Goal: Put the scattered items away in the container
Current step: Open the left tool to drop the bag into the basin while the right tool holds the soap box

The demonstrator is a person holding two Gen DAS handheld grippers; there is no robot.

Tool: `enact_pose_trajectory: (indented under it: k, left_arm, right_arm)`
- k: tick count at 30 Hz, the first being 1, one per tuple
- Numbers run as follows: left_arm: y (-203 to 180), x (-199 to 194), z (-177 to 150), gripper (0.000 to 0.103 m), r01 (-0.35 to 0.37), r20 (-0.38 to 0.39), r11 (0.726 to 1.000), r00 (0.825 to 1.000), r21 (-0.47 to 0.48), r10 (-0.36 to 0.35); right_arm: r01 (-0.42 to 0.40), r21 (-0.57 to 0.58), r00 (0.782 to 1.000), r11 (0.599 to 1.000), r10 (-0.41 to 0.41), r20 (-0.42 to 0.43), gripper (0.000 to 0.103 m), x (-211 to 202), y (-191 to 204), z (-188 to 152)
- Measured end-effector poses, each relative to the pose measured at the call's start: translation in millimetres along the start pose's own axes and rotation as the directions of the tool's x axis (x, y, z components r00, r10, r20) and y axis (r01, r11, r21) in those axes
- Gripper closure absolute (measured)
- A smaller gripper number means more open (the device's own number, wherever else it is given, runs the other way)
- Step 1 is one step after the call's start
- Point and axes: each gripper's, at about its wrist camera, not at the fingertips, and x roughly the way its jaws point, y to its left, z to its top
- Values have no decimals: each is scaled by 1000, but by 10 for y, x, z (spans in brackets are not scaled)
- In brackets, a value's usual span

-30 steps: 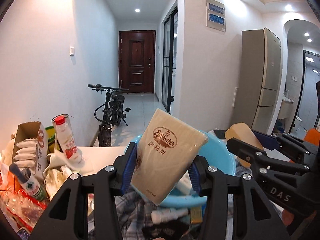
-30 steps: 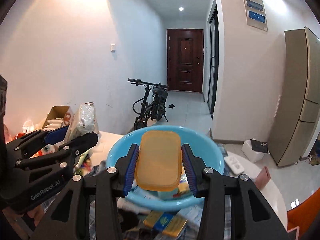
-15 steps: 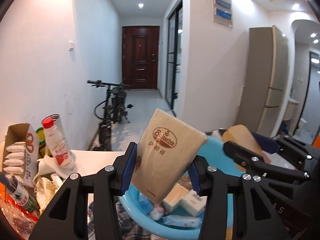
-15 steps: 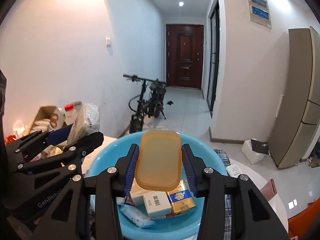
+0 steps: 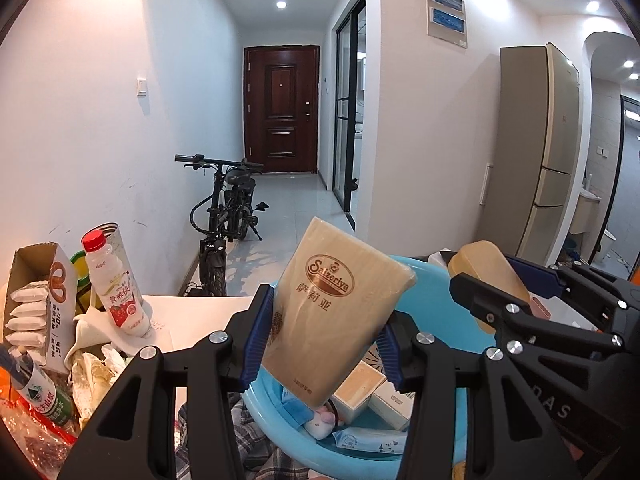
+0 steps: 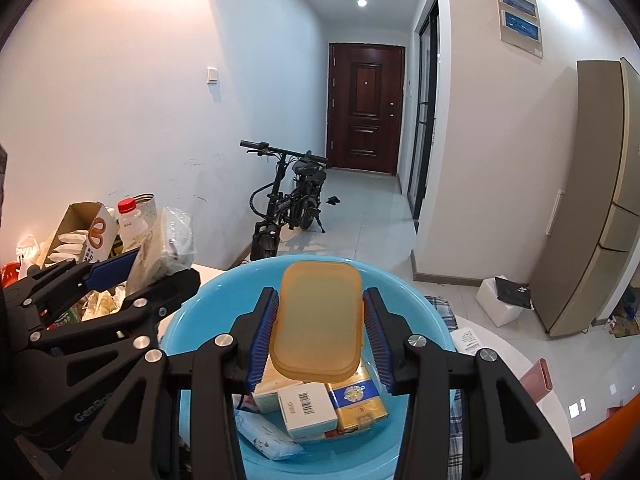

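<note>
My left gripper (image 5: 320,344) is shut on a tan Saizeriya napkin pack (image 5: 336,312) and holds it tilted over the left part of the blue basin (image 5: 440,292). My right gripper (image 6: 318,340) is shut on an orange plastic soap-dish lid (image 6: 318,320) and holds it above the middle of the blue basin (image 6: 192,320). Several boxes (image 6: 306,404) and a wipes pack (image 6: 264,436) lie inside the basin. The right gripper shows at the right of the left wrist view (image 5: 520,300); the left gripper shows at the left of the right wrist view (image 6: 116,280).
Left of the basin stand a strawberry milk bottle (image 5: 114,284), an open pretzel carton (image 5: 36,304), a green bottle (image 5: 40,388) and crumpled wrappers. A plaid cloth (image 5: 248,440) lies under the basin. A pink case (image 6: 540,376) lies on the white table at right.
Both grippers moved forward and over the basin with their items still held. The basin's inside and the boxes in it came into view beneath them.
</note>
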Motion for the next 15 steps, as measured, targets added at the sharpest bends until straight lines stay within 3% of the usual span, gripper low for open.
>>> enact_pose_trajectory:
  k: [15]
  left_arm:
    - [-42, 37, 3, 56, 16, -12, 1000, 1000, 6, -16]
  right_arm:
    - [18, 21, 1000, 1000, -18, -8, 57, 1, -140, -9]
